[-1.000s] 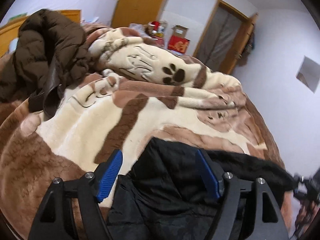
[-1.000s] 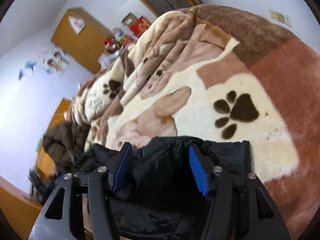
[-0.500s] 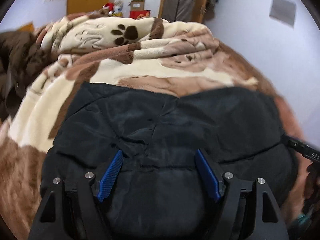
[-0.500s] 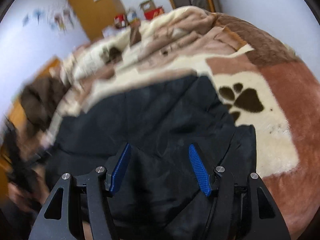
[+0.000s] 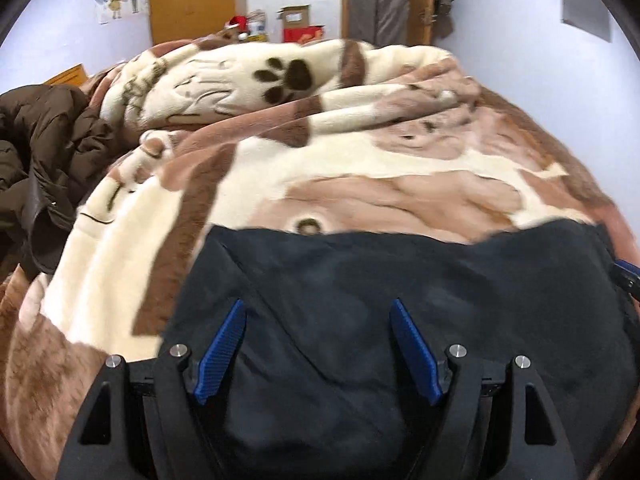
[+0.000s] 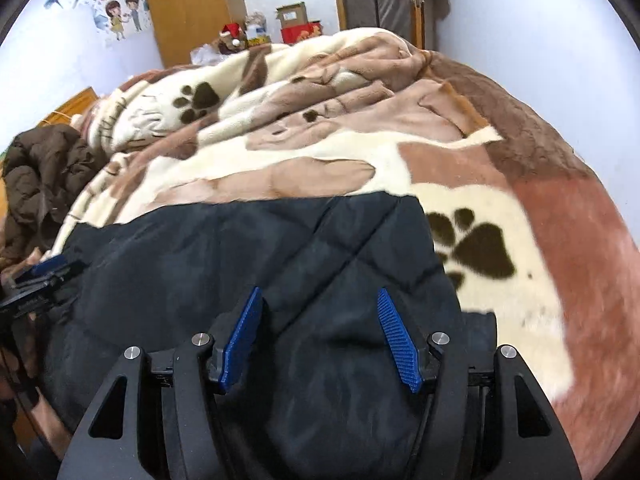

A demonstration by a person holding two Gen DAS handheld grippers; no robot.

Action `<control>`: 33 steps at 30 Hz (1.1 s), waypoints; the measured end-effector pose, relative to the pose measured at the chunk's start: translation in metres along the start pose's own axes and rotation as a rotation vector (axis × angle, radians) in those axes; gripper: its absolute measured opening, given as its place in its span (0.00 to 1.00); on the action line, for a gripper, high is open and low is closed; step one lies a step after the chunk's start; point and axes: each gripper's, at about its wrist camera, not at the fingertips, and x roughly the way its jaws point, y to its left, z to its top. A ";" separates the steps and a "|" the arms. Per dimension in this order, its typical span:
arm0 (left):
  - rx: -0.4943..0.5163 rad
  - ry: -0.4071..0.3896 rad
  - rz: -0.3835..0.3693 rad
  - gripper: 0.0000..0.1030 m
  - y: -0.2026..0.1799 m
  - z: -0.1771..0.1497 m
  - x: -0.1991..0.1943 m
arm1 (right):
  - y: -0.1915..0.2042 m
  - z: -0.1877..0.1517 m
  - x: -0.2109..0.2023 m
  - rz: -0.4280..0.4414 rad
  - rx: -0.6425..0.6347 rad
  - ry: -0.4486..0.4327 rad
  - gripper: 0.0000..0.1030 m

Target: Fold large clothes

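Jacket [image 5: 360, 292] bunched between both tongs, left [image 5: 318, 350] and right [image 6: 320, 338], each pinching it.

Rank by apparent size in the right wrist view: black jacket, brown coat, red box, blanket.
1. blanket
2. black jacket, though nearness to the camera enlarges it
3. brown coat
4. red box, small partly because it is far away

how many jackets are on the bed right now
2: a black quilted jacket spread on the blanket under both grippers, and a brown puffer jacket heaped at the left. Others may be hidden.
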 end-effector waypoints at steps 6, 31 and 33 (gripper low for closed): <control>-0.072 0.010 0.000 0.77 0.018 -0.011 0.042 | -0.026 -0.008 0.059 -0.053 0.059 0.069 0.59; -0.066 -0.084 -0.085 0.72 -0.021 0.012 -0.014 | 0.001 0.008 0.010 -0.031 0.054 -0.048 0.59; -0.026 -0.112 -0.164 0.72 -0.049 0.017 -0.026 | 0.021 0.009 -0.005 0.017 0.032 -0.090 0.59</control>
